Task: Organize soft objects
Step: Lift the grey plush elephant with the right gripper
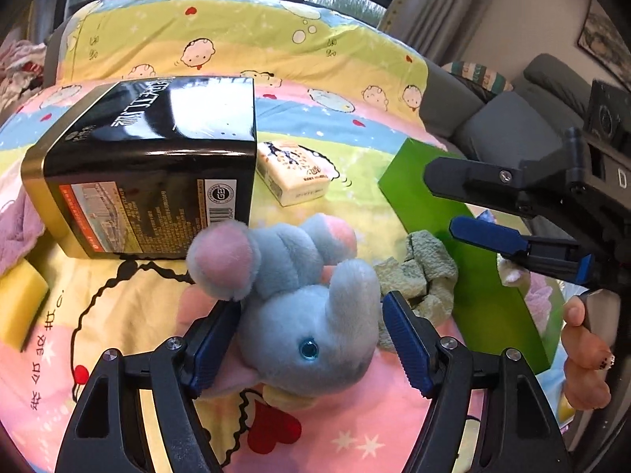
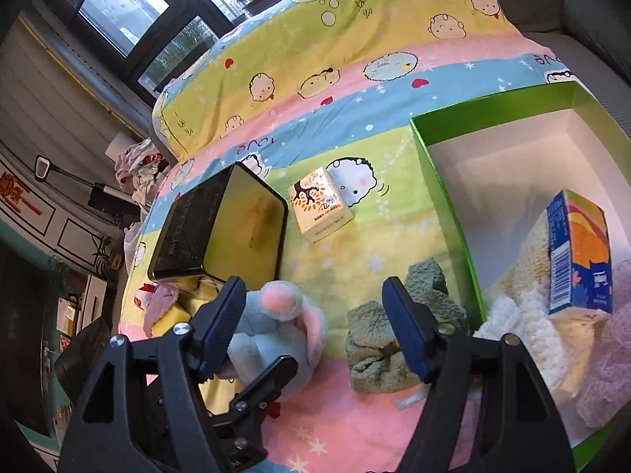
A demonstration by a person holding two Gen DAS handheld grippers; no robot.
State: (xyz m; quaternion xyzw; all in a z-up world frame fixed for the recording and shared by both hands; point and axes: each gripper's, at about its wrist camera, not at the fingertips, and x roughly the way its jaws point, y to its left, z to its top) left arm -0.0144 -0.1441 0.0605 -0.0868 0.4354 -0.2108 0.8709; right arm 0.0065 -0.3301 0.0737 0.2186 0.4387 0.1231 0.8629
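Note:
A blue plush elephant (image 1: 299,307) with pink ears lies on the patterned bed cover. My left gripper (image 1: 311,339) is open, with a finger on each side of the elephant's head. The elephant also shows in the right wrist view (image 2: 276,331), low left. My right gripper (image 2: 315,323) is open and empty, above the bed between the elephant and a crumpled green cloth (image 2: 390,335). In the left wrist view the right gripper (image 1: 465,205) is open above the cloth (image 1: 422,276), beside the green box (image 1: 473,272). The green box (image 2: 445,197) holds soft pale items and a blue carton (image 2: 579,252).
A black tin (image 1: 154,165) lies behind the elephant; it also shows in the right wrist view (image 2: 221,232). A small cream box (image 1: 294,173) lies between tin and green box. A yellow sponge (image 1: 19,303) and purple cloth (image 1: 15,228) lie left. A grey sofa (image 1: 512,118) is at right.

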